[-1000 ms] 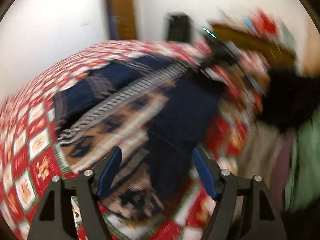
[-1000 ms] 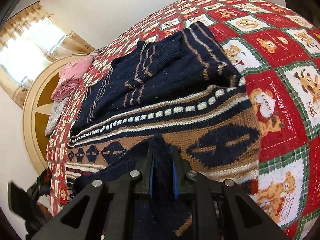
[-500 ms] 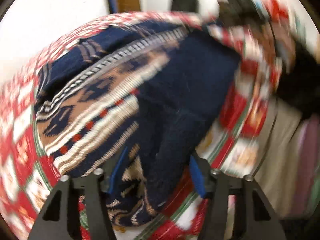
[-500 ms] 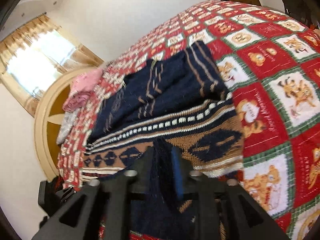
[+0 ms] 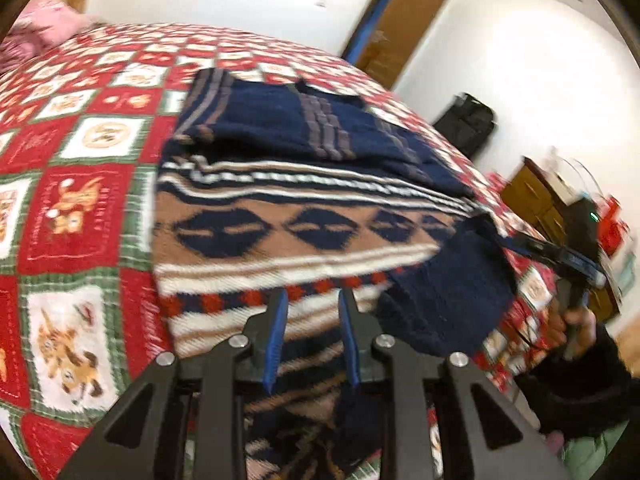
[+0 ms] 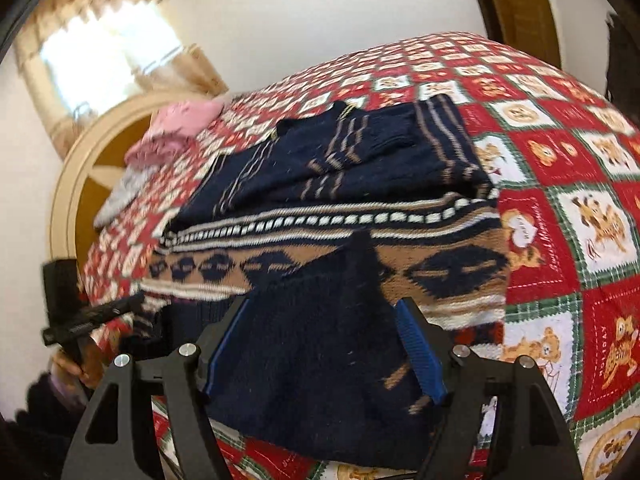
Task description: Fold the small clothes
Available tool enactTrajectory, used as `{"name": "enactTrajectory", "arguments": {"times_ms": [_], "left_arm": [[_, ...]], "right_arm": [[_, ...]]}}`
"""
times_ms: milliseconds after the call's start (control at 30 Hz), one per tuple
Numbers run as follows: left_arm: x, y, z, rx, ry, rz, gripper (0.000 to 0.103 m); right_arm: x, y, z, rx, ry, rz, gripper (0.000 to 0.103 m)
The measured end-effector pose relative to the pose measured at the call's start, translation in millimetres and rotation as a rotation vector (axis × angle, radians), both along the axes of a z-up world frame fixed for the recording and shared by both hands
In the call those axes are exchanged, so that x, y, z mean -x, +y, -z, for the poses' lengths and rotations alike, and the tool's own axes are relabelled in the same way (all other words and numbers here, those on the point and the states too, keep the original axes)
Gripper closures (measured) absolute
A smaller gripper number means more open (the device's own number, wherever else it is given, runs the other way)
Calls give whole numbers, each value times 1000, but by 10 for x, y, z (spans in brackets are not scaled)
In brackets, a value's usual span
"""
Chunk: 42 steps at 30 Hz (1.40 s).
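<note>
A navy, tan and white patterned knit sweater [image 5: 304, 216] lies partly folded on the red patchwork bed cover [image 5: 72, 208]; it also shows in the right wrist view [image 6: 360, 184]. My left gripper [image 5: 313, 312] has its jaws narrowed on the sweater's striped lower part. My right gripper [image 6: 324, 328] is open, with a navy flap [image 6: 320, 364] of the sweater lying loose between its blue pads. The right gripper shows at the sweater's right edge in the left wrist view [image 5: 560, 256].
Pink clothes [image 6: 176, 128] lie by the curved wooden headboard [image 6: 80, 176]. A curtained window [image 6: 104, 48] is behind it. A wooden door [image 5: 400, 16], a black bag [image 5: 464, 124] and a wooden dresser [image 5: 540, 200] stand by the far wall.
My right gripper was shut on the navy flap and has opened, leaving it draped. My left gripper has swung left and narrowed its jaws on the sweater's lower part.
</note>
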<state>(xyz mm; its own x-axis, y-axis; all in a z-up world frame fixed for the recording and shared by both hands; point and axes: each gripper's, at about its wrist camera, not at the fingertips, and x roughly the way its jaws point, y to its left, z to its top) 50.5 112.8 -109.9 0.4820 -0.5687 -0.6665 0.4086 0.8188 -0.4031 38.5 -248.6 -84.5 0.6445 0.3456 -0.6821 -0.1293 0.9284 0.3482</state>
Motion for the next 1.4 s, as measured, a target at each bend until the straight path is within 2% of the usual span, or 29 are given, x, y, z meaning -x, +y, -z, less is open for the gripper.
{"name": "enactTrajectory", "arguments": {"times_ms": [33, 67, 100, 133, 167, 200, 267, 367, 400, 433, 500, 600, 633, 667, 733, 767, 800, 1000, 1067, 1200, 1333, 1367, 1400], "left_arm": [[83, -10, -48, 16, -20, 38, 74], [157, -3, -100, 30, -34, 74, 66], [263, -17, -171, 37, -55, 122, 51], [368, -50, -232, 30, -83, 163, 42], [444, -62, -280, 16, -109, 195, 28], [570, -115, -338, -21, -155, 253, 20], [743, -224, -371, -110, -212, 346, 19], [984, -430, -284, -322, -274, 451, 19], [1045, -530, -200, -421, -301, 477, 19], [1069, -594, -124, -483, -309, 493, 19], [1081, -688, 67, -587, -297, 531, 19], [973, -752, 245, -666, -280, 498, 22], [913, -752, 250, -658, -271, 477, 25], [846, -747, 237, -630, -257, 453, 32], [669, -672, 147, -506, -202, 394, 52], [591, -627, 110, -442, -169, 368, 72], [505, -550, 67, -374, -135, 332, 79], [294, -228, 26, -151, -45, 185, 84], [255, -166, 46, -135, -28, 126, 85], [146, -87, 177, -23, 64, 36, 85], [249, -214, 174, -125, 25, 52, 77], [258, -245, 168, -142, 21, 51, 70], [252, -278, 167, -164, 19, 38, 56]], "right_arm": [[6, 24, 26, 23, 4, -6, 29], [-5, 59, 69, 46, 16, -9, 29], [-10, 59, 110, 52, 25, -9, 29], [-32, 76, 173, 56, 46, -11, 29], [-47, 80, 212, 60, 56, -11, 29], [-58, 101, 256, 74, 65, -14, 29], [-28, 156, 279, 124, 50, -23, 29], [-14, 239, 288, 197, 45, -35, 29], [-24, 246, 292, 201, 46, -34, 29], [-29, 243, 293, 199, 49, -30, 29], [-31, 220, 287, 185, 53, -24, 29], [-26, 167, 285, 156, 58, -18, 29], [-32, 165, 284, 154, 59, -17, 29], [-32, 164, 280, 154, 58, -16, 32], [-11, 146, 244, 157, 46, -2, 41], [3, 118, 214, 150, 35, 6, 41], [18, 91, 186, 138, 24, 12, 41], [102, 27, 77, 116, -15, 24, 41], [97, 34, 95, 111, -1, 21, 41], [73, 59, 138, 107, 29, 14, 41], [-1, 69, 165, 125, 58, 33, 41], [-8, 57, 168, 122, 61, 40, 40], [-22, 48, 175, 112, 67, 43, 40]]}}
